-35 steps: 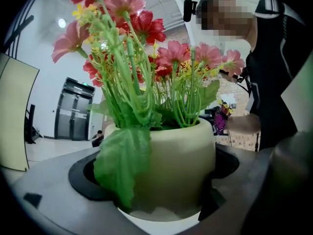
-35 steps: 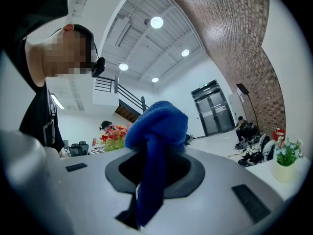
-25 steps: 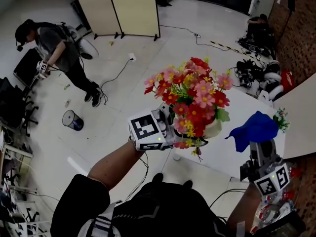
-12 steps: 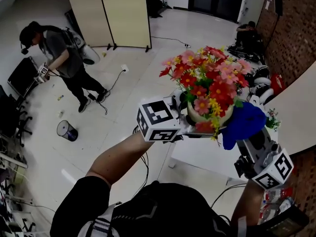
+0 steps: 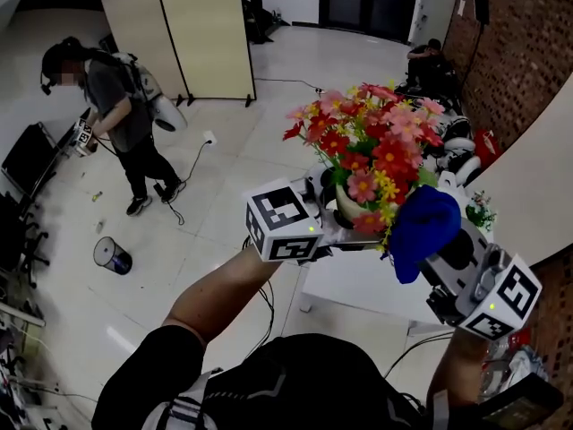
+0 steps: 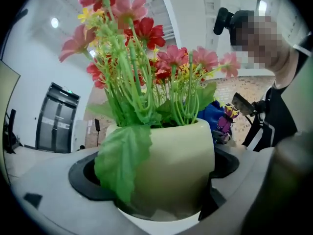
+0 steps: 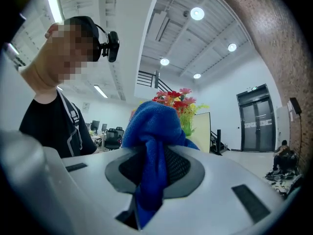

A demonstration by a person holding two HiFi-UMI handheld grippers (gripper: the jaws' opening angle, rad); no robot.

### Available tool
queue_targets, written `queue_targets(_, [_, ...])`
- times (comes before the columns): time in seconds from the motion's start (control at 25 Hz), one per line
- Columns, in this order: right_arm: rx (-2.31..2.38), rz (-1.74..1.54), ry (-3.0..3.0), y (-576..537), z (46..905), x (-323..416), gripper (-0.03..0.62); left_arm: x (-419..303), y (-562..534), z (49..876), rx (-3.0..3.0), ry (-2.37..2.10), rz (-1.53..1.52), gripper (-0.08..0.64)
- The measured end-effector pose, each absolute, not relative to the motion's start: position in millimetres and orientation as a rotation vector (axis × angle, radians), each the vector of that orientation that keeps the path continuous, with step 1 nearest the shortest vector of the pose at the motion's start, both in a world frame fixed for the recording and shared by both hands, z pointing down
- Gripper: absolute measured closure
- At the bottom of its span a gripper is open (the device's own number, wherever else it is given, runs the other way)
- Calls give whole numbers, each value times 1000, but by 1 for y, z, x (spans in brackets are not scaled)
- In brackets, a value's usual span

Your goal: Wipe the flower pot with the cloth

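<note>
A cream flower pot (image 5: 351,210) (image 6: 171,165) full of red, pink and yellow artificial flowers (image 5: 372,146) is held up in the air. My left gripper (image 5: 333,227) (image 6: 164,204) is shut on it, jaws around the pot's body. A blue cloth (image 5: 423,231) (image 7: 149,146) is bunched in my right gripper (image 5: 443,258) (image 7: 146,185), which is shut on it. In the head view the cloth presses against the pot's right side, under the blooms. The right gripper view shows the flowers (image 7: 178,102) just behind the cloth.
A white table (image 5: 367,280) lies below the pot. A small plant (image 5: 481,211) sits on it at the right. Another person (image 5: 112,106) stands far left on the floor near a bin (image 5: 111,255). A folding screen (image 5: 179,34) and a brick wall (image 5: 519,52) stand behind.
The pot has been lifted and brought right. The right gripper carried the cloth up and left until it met the pot's side.
</note>
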State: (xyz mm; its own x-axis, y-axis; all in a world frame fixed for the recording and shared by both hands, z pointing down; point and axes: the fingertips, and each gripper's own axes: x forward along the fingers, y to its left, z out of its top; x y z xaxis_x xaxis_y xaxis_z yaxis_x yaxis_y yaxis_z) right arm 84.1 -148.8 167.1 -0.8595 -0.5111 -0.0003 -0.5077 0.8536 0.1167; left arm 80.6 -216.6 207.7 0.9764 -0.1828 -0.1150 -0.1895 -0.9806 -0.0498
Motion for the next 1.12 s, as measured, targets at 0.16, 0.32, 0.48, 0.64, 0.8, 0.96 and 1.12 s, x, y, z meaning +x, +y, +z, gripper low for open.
queue_targets(0.16, [836, -141, -2995, -153, 170, 99, 527, 84, -214, 210, -3058, 287, 169, -10])
queue_targets(0.32, [851, -103, -3013, -157, 167, 102, 528, 80, -210, 213, -3055, 287, 177, -9])
queue_targets(0.48, [967, -74, -3002, -183, 164, 117, 527, 81, -211, 214, -3050, 280, 184, -10])
queue_targets(0.64, [938, -140, -3013, -160, 166, 109, 528, 80, -215, 221, -3080, 356, 178, -11])
queue_targets(0.8, [783, -174, -3022, -136, 172, 75, 528, 77, -224, 223, -3081, 393, 143, -10])
queue_targets(0.96, [751, -156, -3011, -143, 182, 62, 528, 78, -221, 222, -3064, 342, 141, -10])
queue_targets(1.12, [763, -139, -3042, -142, 177, 71, 528, 77, -212, 222, -3069, 285, 177, -9])
